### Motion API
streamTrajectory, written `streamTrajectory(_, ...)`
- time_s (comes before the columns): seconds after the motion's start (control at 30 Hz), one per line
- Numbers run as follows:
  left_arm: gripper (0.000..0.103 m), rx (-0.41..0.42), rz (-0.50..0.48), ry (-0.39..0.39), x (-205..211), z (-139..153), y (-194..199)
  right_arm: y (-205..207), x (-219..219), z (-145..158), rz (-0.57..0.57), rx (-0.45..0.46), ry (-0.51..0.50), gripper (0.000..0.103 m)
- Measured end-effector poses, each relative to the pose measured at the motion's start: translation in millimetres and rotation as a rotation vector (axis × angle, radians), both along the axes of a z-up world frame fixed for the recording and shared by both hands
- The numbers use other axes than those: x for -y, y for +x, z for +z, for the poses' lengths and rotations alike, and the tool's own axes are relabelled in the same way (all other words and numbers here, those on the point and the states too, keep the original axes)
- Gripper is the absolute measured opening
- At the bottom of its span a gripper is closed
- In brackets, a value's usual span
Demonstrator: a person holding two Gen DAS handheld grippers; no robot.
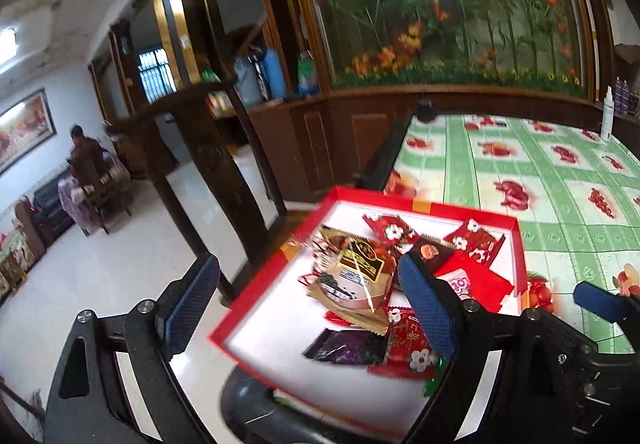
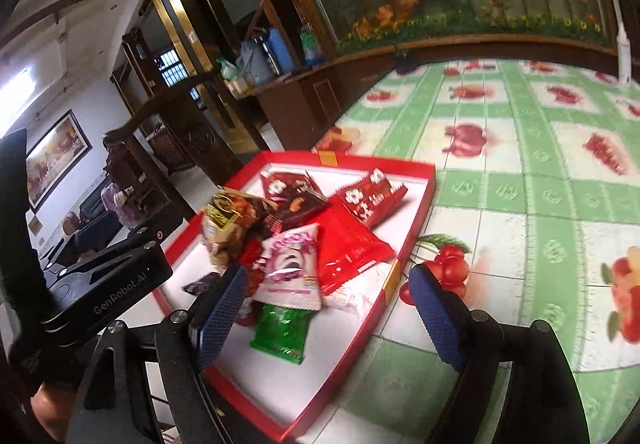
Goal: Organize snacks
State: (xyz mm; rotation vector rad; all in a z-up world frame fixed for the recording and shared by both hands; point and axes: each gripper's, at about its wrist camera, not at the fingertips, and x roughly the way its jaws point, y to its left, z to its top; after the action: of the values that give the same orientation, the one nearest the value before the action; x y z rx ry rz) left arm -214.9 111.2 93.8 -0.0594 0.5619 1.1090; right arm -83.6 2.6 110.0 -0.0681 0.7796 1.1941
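Observation:
A shallow red box (image 1: 256,284) with a white floor lies at the near left corner of the table. It holds a loose heap of snack packets: a brown and gold one (image 1: 356,268), red ones with white flowers (image 1: 390,230), a dark purple one (image 1: 344,346), a pink and white one (image 2: 292,268), a green one (image 2: 282,332) and a large red one (image 2: 348,244). My left gripper (image 1: 308,268) hangs open above the box's left half with nothing in it. My right gripper (image 2: 328,276) is open too, empty, over the box's right rim (image 2: 416,220).
The table wears a green checked cloth with fruit prints (image 1: 540,172). A white spray bottle (image 1: 607,116) stands at its far right edge. A dark wooden chair back (image 1: 208,148) rises just left of the table. A person (image 1: 86,152) is in the far room.

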Motion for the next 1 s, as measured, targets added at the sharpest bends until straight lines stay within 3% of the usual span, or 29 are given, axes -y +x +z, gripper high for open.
streamTrajectory(0.13,0.092,0.02,-0.014,0.067,28,20,-14,-23,23,25,-0.005,0.068,0.057,0.085)
streamTrajectory(0.37,0.092,0.095,-0.049,0.119,71,49,-59,-67,68,63,-0.028,0.16,0.141,0.089)
streamTrajectory(0.47,0.103,0.133,-0.061,0.124,85,59,-83,-91,86,75,-0.031,0.195,0.159,0.09)
streamTrajectory(0.6,0.103,0.187,-0.075,0.162,102,64,-115,-126,107,87,-0.024,0.246,0.174,0.09)
streamTrajectory(0.67,0.103,0.197,-0.092,0.146,104,66,-124,-145,118,90,-0.018,0.293,0.187,0.097)
streamTrajectory(0.83,0.103,0.236,-0.105,0.086,96,66,-125,-167,129,98,-0.017,0.392,0.229,0.101)
streamTrajectory(1.0,0.103,0.244,-0.098,0.074,96,62,-125,-161,126,95,-0.027,0.384,0.25,0.102)
